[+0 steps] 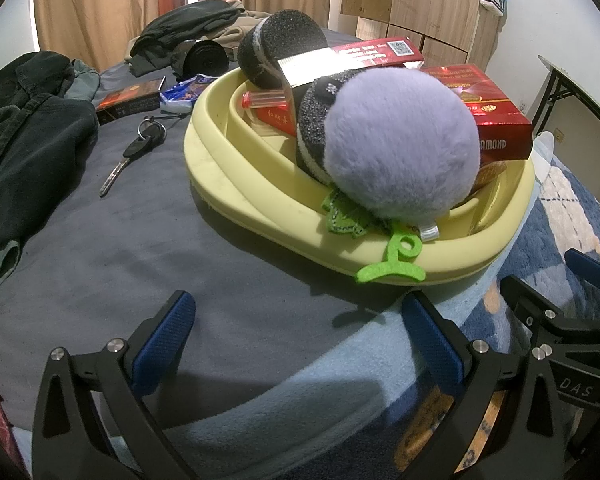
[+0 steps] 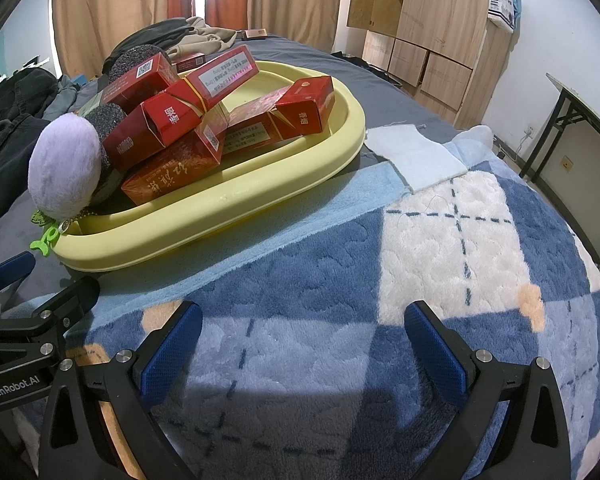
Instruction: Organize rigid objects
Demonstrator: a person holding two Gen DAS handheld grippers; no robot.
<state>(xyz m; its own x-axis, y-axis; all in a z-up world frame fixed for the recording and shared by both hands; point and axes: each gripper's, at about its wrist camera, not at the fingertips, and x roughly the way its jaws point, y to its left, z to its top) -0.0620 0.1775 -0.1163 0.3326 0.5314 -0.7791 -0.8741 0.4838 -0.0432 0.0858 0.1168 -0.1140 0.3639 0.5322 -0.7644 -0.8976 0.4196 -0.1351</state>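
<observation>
Several red boxes [image 2: 172, 128] lie heaped in the yellow tray [image 2: 236, 208] on the bed [image 1: 100, 240], with a lilac pompom [image 1: 400, 152] and a dark glittery ball [image 1: 280, 44] crowded at the tray's near end. Still out on the grey sheet are a dark box [image 1: 128, 106], a key [image 1: 134, 152] and a blue wrapper [image 1: 182, 94], well beyond the tray's left side.

The left tool [image 1: 300, 344] is spread wide and empty, low over the bed edge just short of the tray rim. The right tool [image 2: 304, 344] is likewise wide and empty, over the checked blanket [image 2: 440, 240], with the tray ahead and to its left. Each tool shows at the edge of the other's view, so they sit close side by side.

The boxes look light, stiff and slightly glossy; I judge a pinch across the two broad faces safest, since card will dent if squeezed on an open end flap. The key is thin, hard and flat on soft cloth, so it probably needs taking by its thick black head. The heap looks loosely stacked and may slide if nudged.
</observation>
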